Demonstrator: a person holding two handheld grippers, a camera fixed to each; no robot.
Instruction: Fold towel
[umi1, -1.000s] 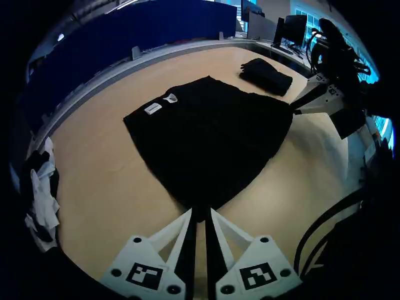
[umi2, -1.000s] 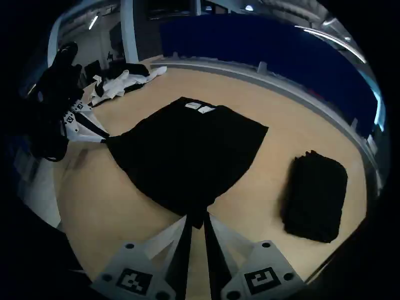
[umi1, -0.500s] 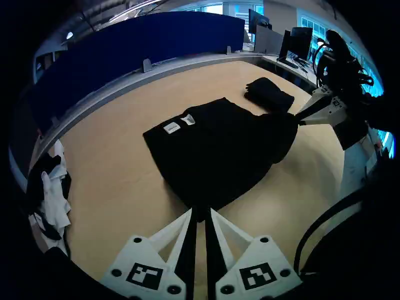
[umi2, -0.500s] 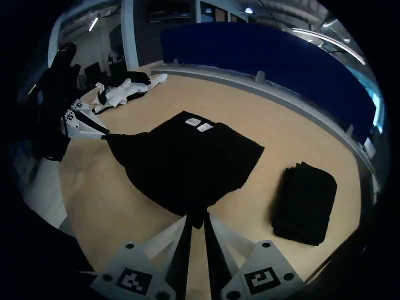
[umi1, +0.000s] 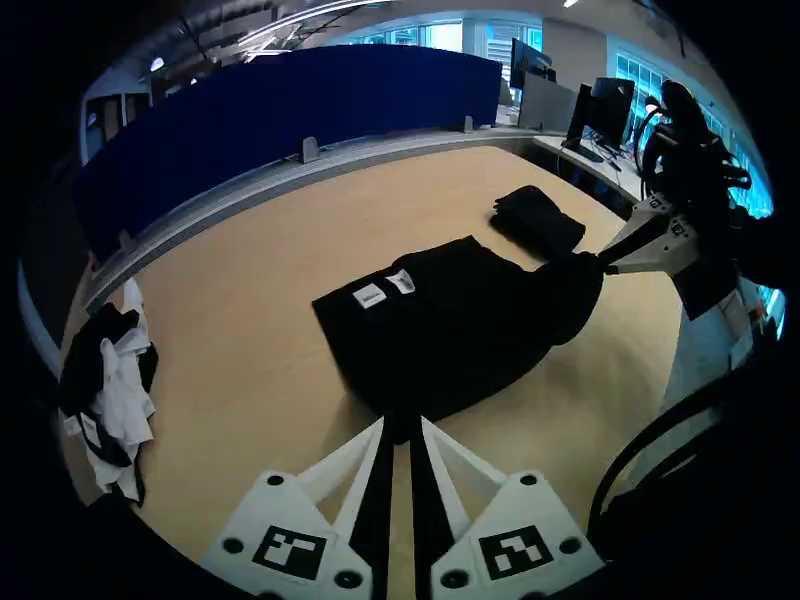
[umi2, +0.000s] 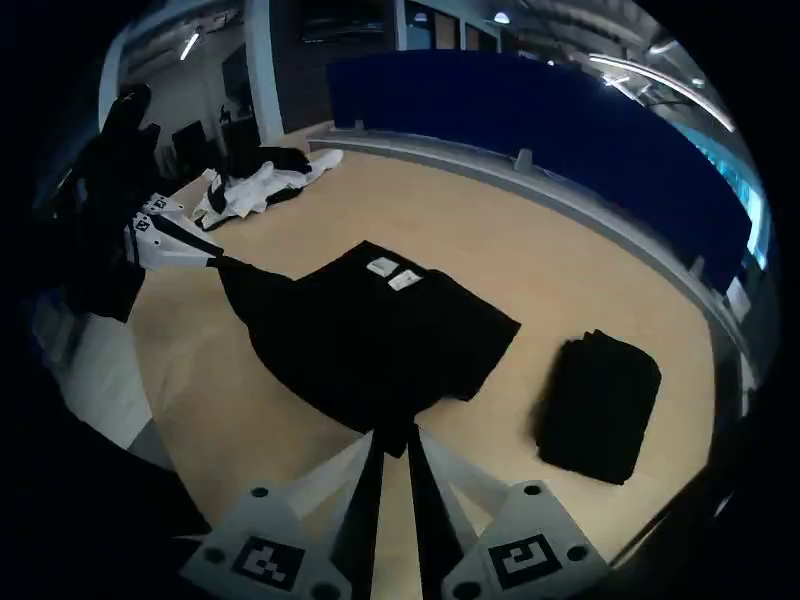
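- In the left gripper view, the left gripper (umi1: 400, 425) is seen closed, pinching the near corner of the black towel (umi1: 450, 320), which is spread on the desk (umi1: 250, 300).
- The towel's right corner is clamped between the fingers of the right gripper (umi1: 603, 262) and bunched upward (two white labels (umi1: 385, 289) are seen on the towel's far-left part).
- A folded dark stack (umi1: 540, 218) is seen just beyond the towel, and a clothes heap (umi1: 105, 390) well to its left.
- In the right gripper view, the right gripper (umi2: 395, 435) is shut on the towel's (umi2: 370, 340) near corner.
- The left gripper (umi2: 212, 262) is seen gripping the towel's left corner.
- The dark stack (umi2: 598, 405) is placed right of the towel, apart from it.
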